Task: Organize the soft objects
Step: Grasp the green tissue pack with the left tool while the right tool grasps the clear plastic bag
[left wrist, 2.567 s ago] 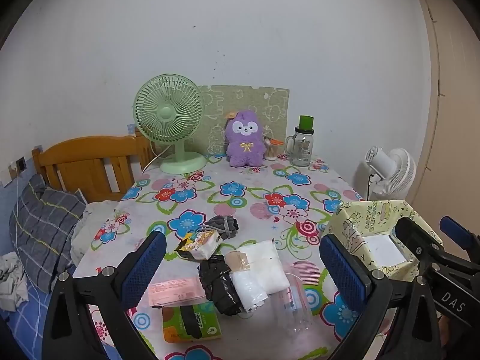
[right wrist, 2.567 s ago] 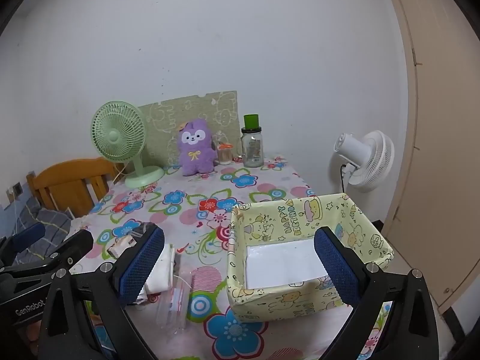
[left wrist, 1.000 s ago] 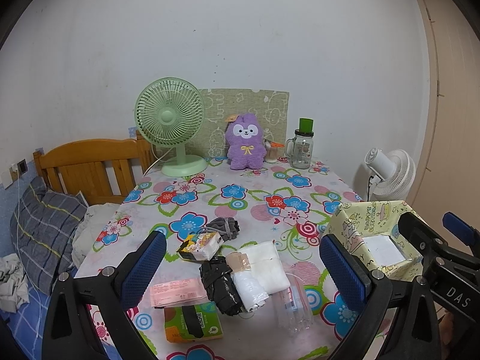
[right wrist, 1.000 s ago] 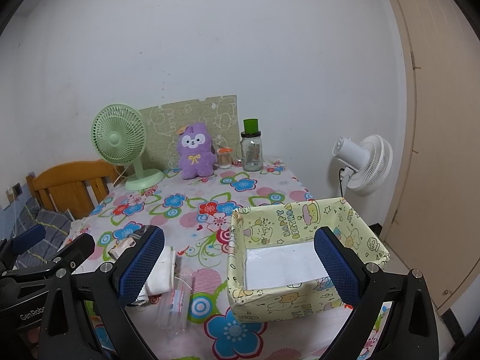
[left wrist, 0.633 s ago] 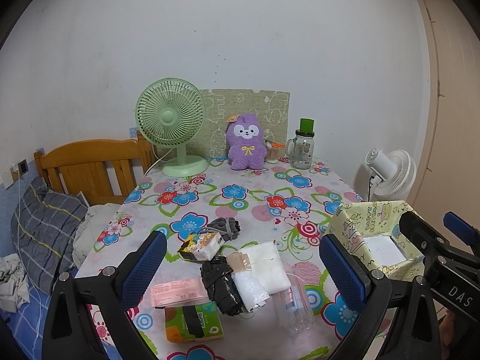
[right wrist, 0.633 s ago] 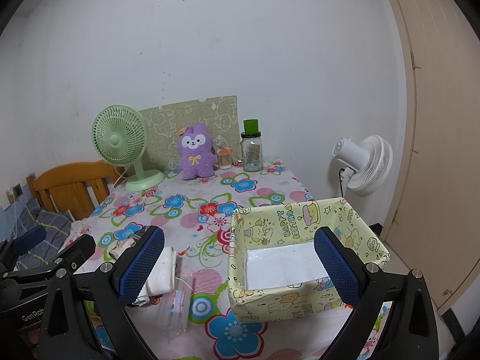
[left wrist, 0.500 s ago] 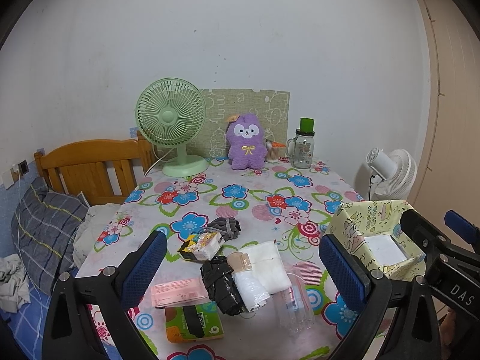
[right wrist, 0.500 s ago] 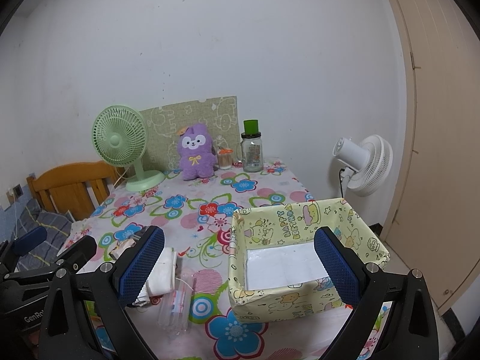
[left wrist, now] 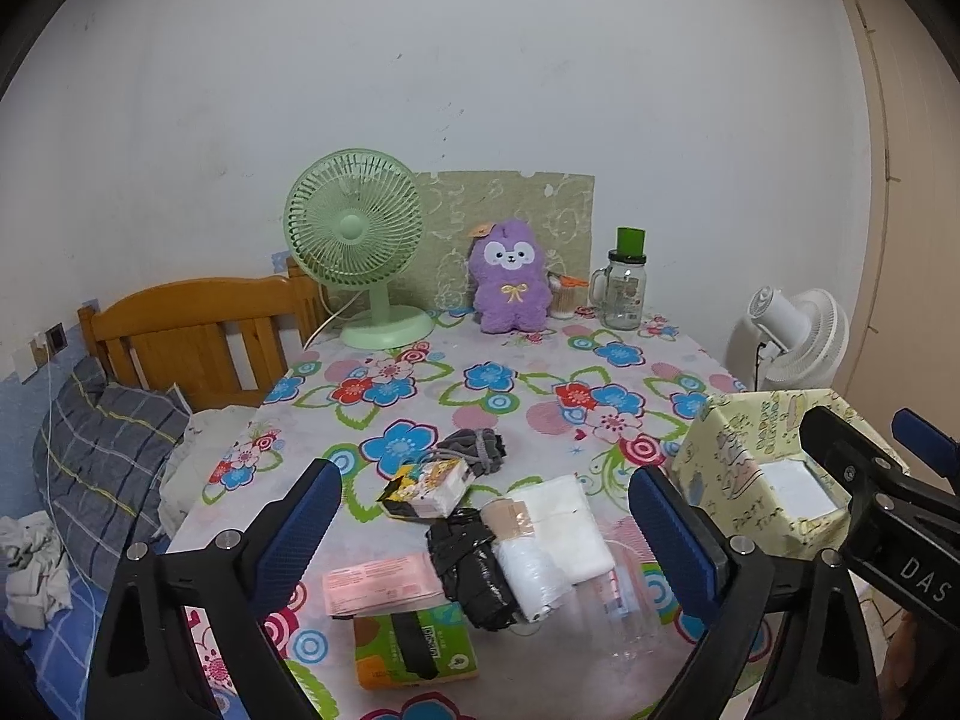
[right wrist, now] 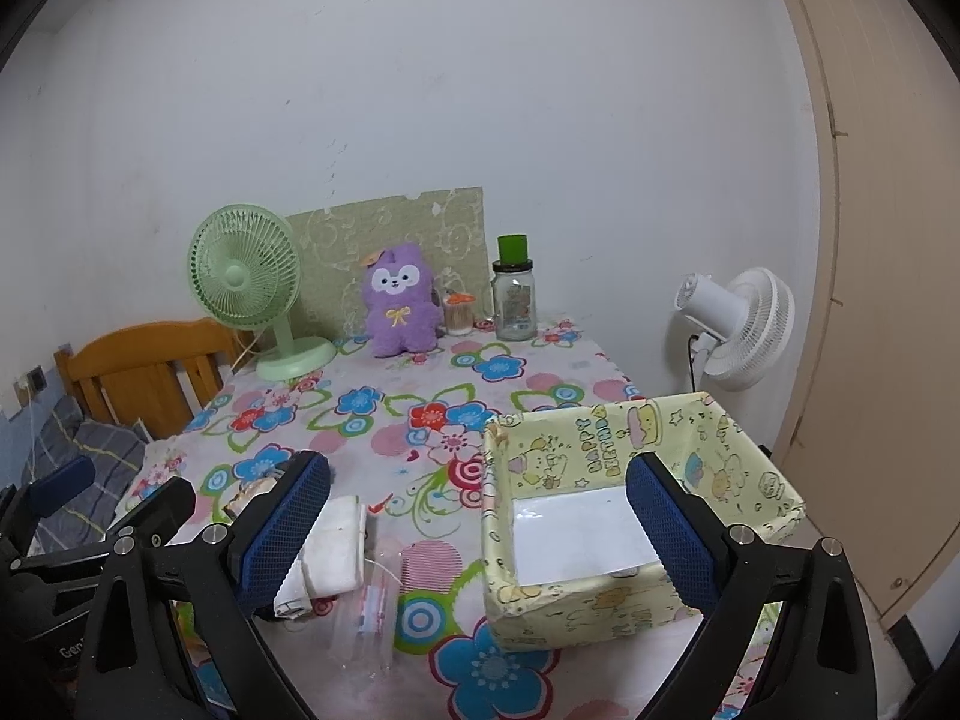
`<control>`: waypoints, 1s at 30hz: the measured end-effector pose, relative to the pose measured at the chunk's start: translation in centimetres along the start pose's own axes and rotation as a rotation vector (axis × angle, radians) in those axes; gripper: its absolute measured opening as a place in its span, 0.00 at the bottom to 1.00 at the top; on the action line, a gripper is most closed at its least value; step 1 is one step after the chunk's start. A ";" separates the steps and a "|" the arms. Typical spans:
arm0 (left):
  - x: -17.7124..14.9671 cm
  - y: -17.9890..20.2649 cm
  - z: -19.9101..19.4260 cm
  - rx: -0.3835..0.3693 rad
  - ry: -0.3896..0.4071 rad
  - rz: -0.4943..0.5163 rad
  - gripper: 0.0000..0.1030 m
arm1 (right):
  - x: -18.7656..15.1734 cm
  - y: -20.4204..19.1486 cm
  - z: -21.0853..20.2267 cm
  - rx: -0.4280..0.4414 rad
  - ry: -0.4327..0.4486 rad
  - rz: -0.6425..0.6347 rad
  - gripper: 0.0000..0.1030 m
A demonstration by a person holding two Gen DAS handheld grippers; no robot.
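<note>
A flowered cloth covers the surface (left wrist: pixel 600 384), pushed against a white wall with a green fan (left wrist: pixel 354 240) and a purple plush toy (left wrist: pixel 510 279) at the back. Near the front lies a heap of soft things: a white folded cloth (left wrist: pixel 567 519), a black bag (left wrist: pixel 471 564), a tissue pack (left wrist: pixel 429 489) and grey socks (left wrist: pixel 477 447). The left tongs (left wrist: pixel 480 534) hover above the heap, jaws closing, touching nothing. The right tongs (right wrist: pixel 477 531) hang released before the yellow box (right wrist: pixel 600 438), which stands just right of the heap.

Left tool (left wrist: pixel 486 534) closing, empty — right tool (right wrist: pixel 480 531) wide, empty.
</note>
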State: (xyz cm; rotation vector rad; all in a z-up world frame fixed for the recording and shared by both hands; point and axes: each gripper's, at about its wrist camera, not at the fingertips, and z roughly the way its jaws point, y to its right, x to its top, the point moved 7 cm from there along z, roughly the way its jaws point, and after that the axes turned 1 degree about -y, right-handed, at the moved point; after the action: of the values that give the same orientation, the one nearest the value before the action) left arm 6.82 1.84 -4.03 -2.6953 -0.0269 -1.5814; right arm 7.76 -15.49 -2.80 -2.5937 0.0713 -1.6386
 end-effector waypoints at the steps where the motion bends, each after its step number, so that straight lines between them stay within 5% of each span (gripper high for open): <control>1: -0.1 -0.1 0.1 0.001 -0.003 0.000 0.93 | -0.2 -0.2 0.1 0.002 -0.001 -0.002 0.95; 30: -9.3 -3.4 6.5 -0.036 -0.247 0.002 0.93 | -8.3 -6.7 6.5 0.071 -0.196 -0.002 0.84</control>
State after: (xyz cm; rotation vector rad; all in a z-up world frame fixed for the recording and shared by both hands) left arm 7.91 5.35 -15.30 -2.8996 0.0010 -1.2502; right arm 10.06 -7.92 -12.45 -2.6838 -0.0006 -1.3527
